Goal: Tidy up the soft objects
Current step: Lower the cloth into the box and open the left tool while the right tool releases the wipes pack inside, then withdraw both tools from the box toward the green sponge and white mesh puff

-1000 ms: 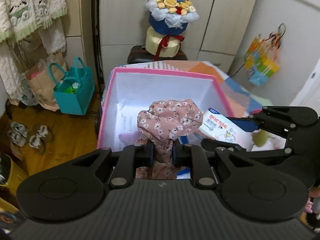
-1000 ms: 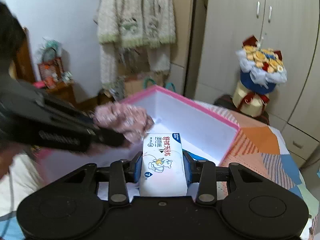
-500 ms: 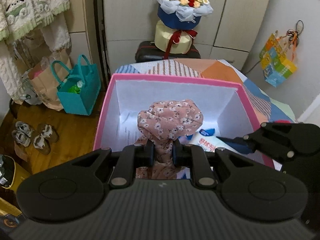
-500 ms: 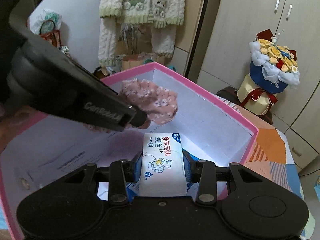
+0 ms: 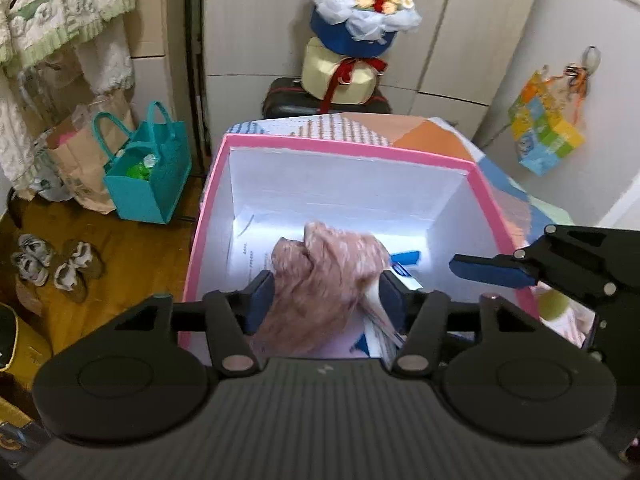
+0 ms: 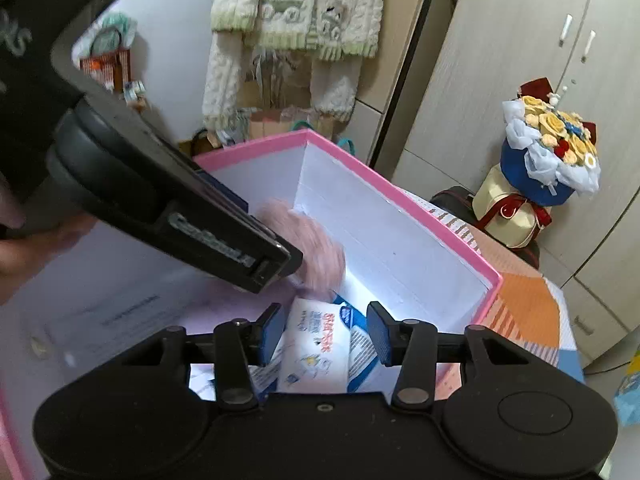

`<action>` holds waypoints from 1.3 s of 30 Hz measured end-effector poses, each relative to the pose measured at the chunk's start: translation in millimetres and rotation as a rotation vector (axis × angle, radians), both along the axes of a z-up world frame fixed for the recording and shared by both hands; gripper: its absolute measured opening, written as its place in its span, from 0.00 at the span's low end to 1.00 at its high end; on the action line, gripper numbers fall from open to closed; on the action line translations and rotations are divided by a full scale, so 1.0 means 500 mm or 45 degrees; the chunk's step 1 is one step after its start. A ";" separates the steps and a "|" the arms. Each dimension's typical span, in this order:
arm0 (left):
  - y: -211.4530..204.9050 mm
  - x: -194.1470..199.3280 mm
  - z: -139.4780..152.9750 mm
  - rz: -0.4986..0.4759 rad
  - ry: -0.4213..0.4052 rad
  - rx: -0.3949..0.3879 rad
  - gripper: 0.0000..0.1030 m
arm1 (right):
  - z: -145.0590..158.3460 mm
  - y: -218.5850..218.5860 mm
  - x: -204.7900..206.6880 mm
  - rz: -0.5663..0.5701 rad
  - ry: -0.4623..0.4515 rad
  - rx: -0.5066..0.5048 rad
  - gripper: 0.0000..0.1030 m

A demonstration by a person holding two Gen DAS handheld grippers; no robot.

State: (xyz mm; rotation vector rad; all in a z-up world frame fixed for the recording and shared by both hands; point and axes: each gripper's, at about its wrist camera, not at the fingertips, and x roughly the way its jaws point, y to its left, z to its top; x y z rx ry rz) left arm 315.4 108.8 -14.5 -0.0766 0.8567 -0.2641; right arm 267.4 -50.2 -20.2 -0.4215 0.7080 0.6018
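Both grippers are letting go over the pink-rimmed white cardboard box (image 5: 472, 168) so their loads land inside: the left gripper (image 5: 326, 300) is opening around the blurred pink floral cloth bundle (image 5: 324, 276), and the right gripper (image 6: 322, 334) is parting off the white-and-blue tissue pack (image 6: 320, 352).

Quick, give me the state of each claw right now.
Left claw: open, jaws just opened; the pink floral cloth sits loose between them over the pink box.
Right claw: open, jaws just opened; the tissue pack lies between them, released.
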 end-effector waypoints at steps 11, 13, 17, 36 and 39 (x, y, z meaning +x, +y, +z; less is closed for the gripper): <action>0.039 -0.142 0.090 -0.077 -0.159 0.024 0.62 | 0.066 -0.080 -0.088 -0.095 0.069 0.238 0.52; 0.038 -0.171 0.106 -0.108 -0.189 0.042 0.62 | 0.078 -0.093 -0.106 -0.113 0.078 0.273 0.52; 0.031 -0.223 0.131 -0.163 -0.230 0.048 0.62 | 0.099 -0.113 -0.141 -0.128 0.070 0.308 0.55; -0.106 -0.367 0.146 -0.444 -0.229 0.061 0.64 | 0.148 -0.229 -0.344 -0.152 -0.084 0.299 0.63; -0.145 -0.373 0.136 -0.499 -0.214 0.065 0.65 | 0.139 -0.263 -0.366 -0.201 -0.095 0.298 0.66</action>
